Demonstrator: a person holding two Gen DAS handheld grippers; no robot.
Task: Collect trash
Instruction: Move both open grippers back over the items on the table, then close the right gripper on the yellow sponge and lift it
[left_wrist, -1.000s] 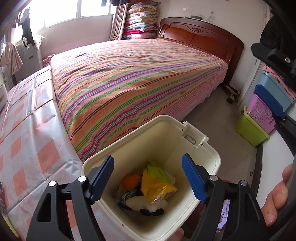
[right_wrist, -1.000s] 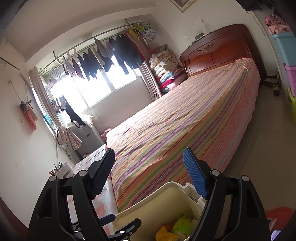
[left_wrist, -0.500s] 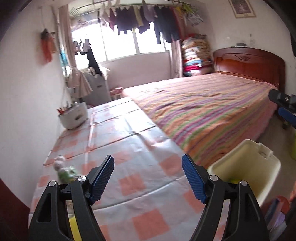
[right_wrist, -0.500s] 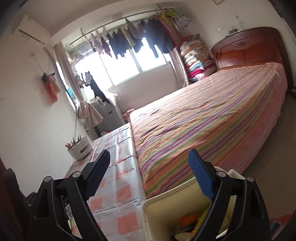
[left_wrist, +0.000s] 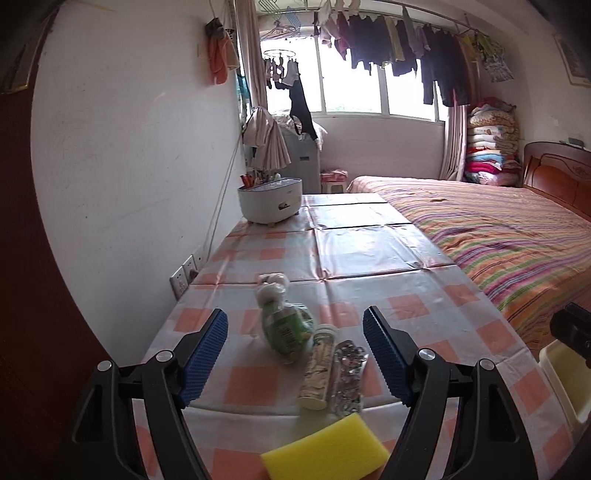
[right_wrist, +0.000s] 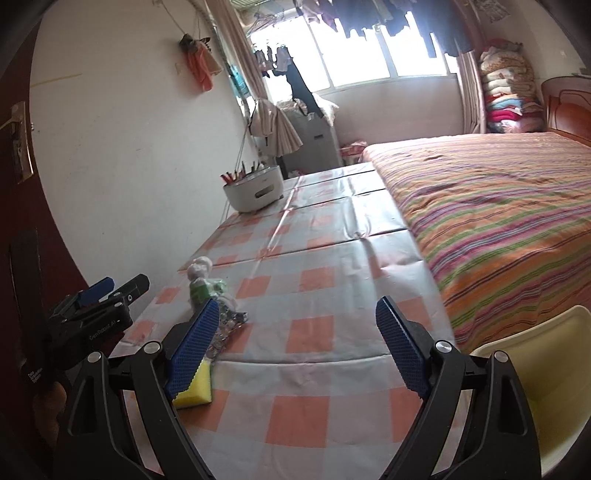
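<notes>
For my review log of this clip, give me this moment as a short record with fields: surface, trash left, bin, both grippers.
surface: table with checked cloth, beside a striped bed
trash left: tied green bag, tube-shaped pack, crumpled foil wrapper, yellow sponge, all lying near the table's near edge
bin: cream bin at the table's right corner, contents not visible
left gripper: open, empty, facing the trash
right gripper: open, empty, over the cloth
</notes>
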